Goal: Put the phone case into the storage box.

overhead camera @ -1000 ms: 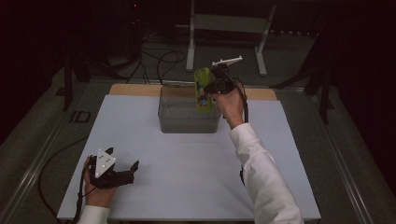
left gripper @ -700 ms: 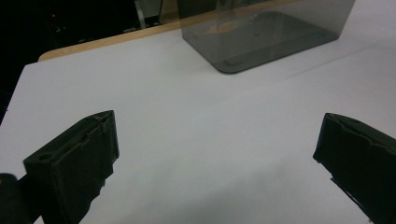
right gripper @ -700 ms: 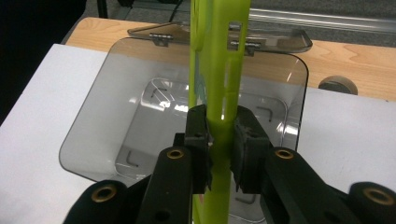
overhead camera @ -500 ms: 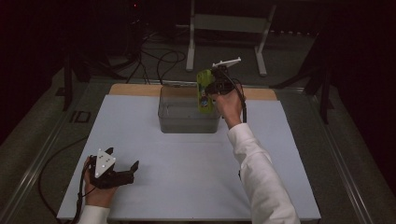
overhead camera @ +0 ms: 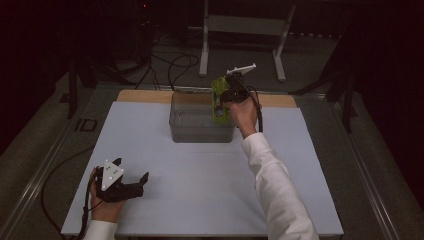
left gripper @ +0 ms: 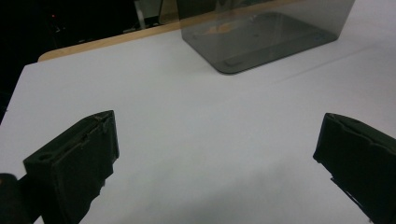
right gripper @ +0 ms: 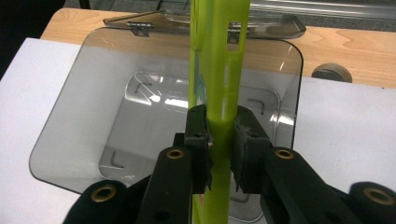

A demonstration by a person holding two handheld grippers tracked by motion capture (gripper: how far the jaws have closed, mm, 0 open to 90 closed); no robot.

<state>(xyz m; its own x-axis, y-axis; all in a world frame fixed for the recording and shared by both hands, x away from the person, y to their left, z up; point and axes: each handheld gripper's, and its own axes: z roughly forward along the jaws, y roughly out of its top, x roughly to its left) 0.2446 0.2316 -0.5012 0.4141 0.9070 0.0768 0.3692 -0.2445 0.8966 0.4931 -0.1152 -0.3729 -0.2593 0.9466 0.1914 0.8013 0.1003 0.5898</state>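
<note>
Holding lime-green flat plastic item (right gripper: 219, 93) edge-on, right gripper (right gripper: 219, 135) clamped on it, long axis upright, directly above open grey bin (overhead camera: 200, 131); left gripper (overhead camera: 131, 187) wide open, empty, well away from bin.

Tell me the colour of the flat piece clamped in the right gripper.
Lime green flat piece, clearest in the right gripper view.
</note>
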